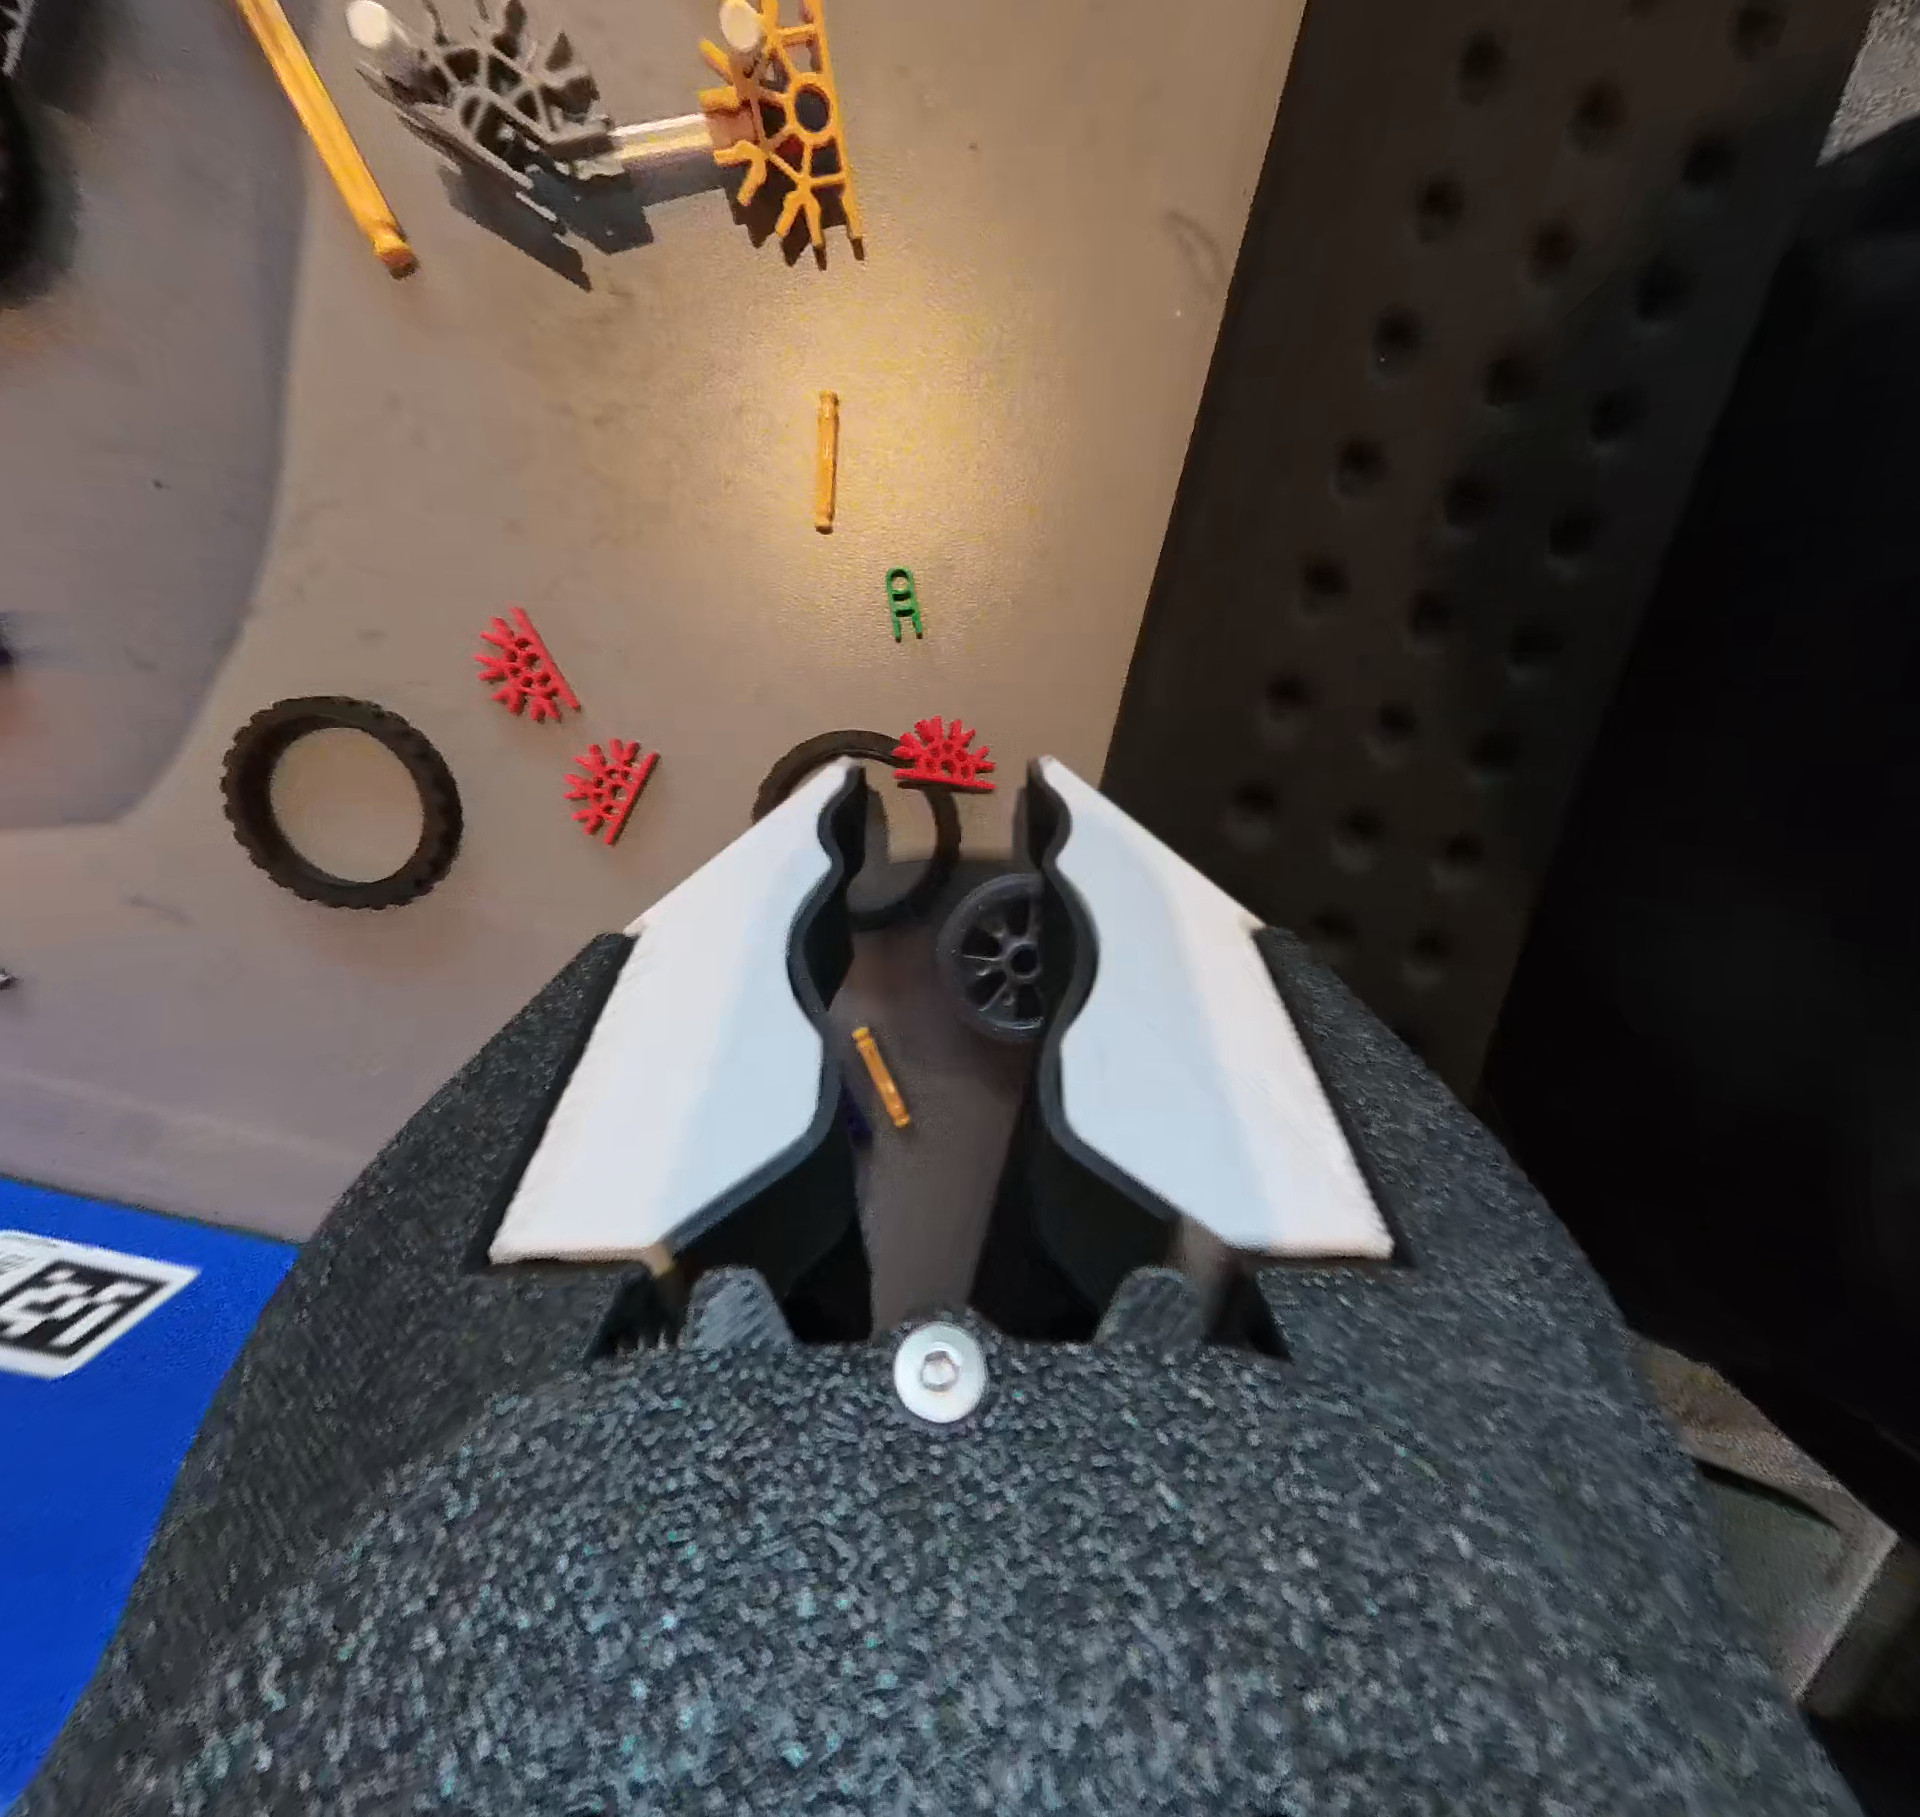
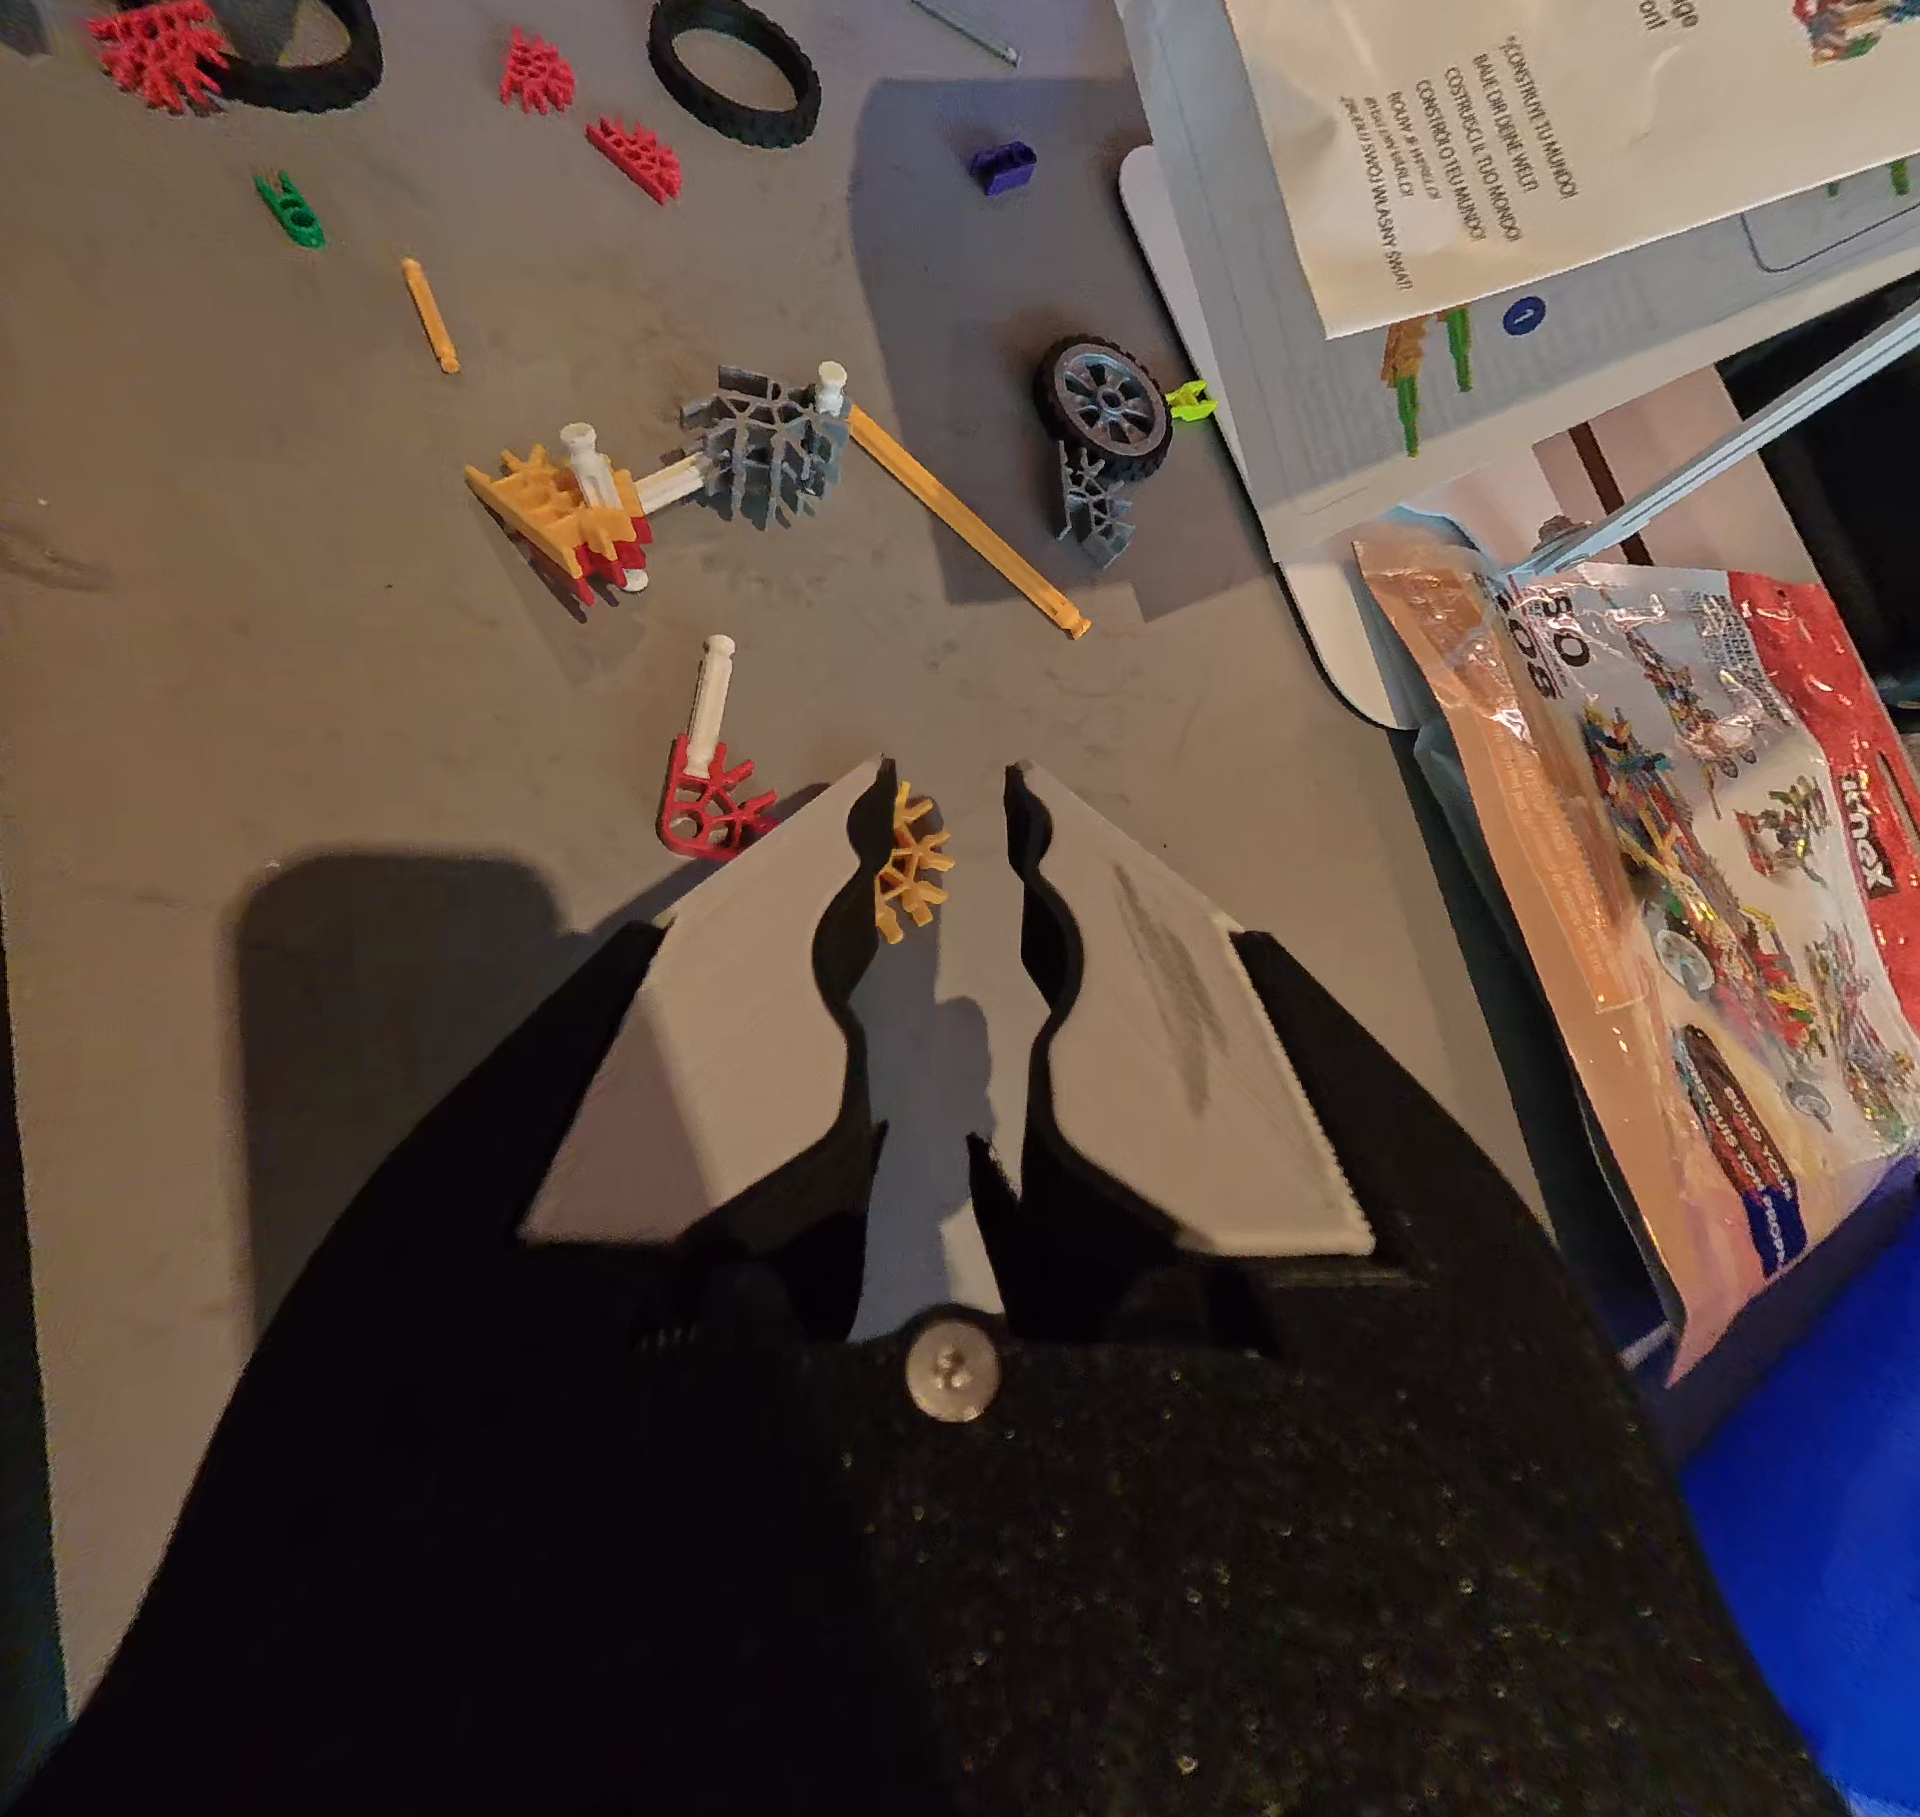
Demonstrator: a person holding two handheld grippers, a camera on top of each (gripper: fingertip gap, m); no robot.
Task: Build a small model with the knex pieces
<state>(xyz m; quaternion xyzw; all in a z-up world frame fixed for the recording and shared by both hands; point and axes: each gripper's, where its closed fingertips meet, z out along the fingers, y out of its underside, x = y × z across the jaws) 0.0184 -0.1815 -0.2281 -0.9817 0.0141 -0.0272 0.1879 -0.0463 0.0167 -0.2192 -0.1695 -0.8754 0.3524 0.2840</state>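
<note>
1. Two tongs, both spread apart, gripping nothing.
2. Left tongs (image 1: pixel 945 780) hover over the table (image 1: pixel 644 541); a black spoked wheel (image 1: pixel 1006 959) lies between their fingers.
3. Right tongs (image 2: pixel 943 780): a yellow connector (image 2: pixel 909 863) sits just beside the left finger, a red connector with white rod (image 2: pixel 707 780) near it.

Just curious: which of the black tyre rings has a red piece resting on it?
The black ring at the left gripper; a red connector overlaps its rim. The other ring lies bare.

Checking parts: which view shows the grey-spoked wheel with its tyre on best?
The right wrist view: the grey-spoked wheel stands there unobstructed beside the booklet. The left wrist view does not show it.
</note>
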